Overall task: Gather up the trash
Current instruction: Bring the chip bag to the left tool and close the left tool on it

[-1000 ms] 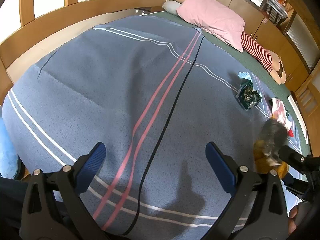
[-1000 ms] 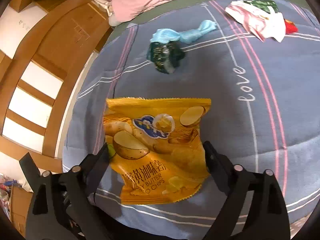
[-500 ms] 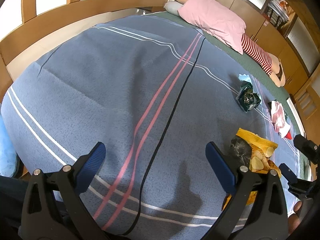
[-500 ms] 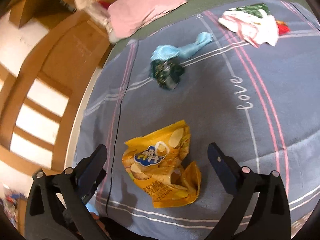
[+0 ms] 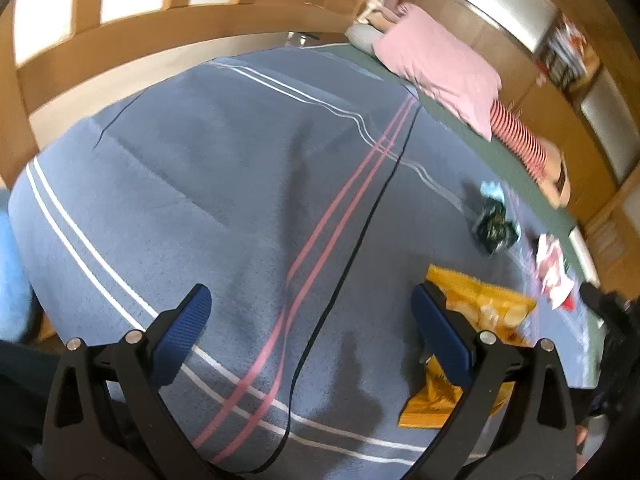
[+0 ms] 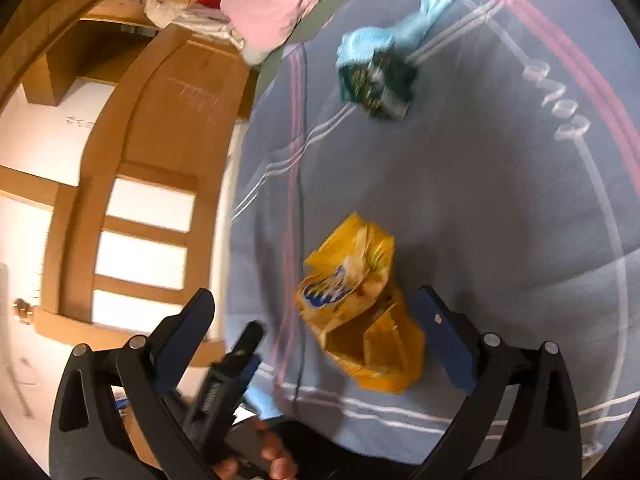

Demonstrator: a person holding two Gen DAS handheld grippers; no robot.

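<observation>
Left gripper point(image 5: 310, 322): held wide open over the blue-grey striped blanket point(image 5: 224, 184); nothing is held between its blue-padded fingers point(image 5: 182, 330). Its right finger is seen in front of the yellow bag.
Right gripper point(image 6: 312, 330): also spread wide and holding nothing; the yellow bag is seen between its two fingers but apart from both pads, lying on the blanket.
Crumpled yellow foil chip bag point(image 6: 360, 312): lies loose on the blanket near the bed's near edge, folded and creased, its blue logo turned up. In the left wrist view it point(image 5: 480, 312) shows at lower right, partly hidden by the gripper finger.
Crumpled dark green foil wrapper point(image 6: 376, 80): lies farther up the blanket, well apart from the yellow bag; also seen in the left view point(image 5: 494, 226).
Light blue crumpled tissue or cloth point(image 6: 394, 34): touches the green wrapper on its far side; blurred, so the material cannot be told.
White-and-red flat wrapper point(image 5: 554, 270): lies on the blanket to the right of the green wrapper, blurred.
Pink pillow point(image 5: 440, 74): rests at the head of the bed on the green sheet point(image 5: 472, 140), with a red-and-white striped cushion point(image 5: 520, 142) just beside it.
Wooden bed frame point(image 5: 140, 46): runs along the blanket's far side.
</observation>
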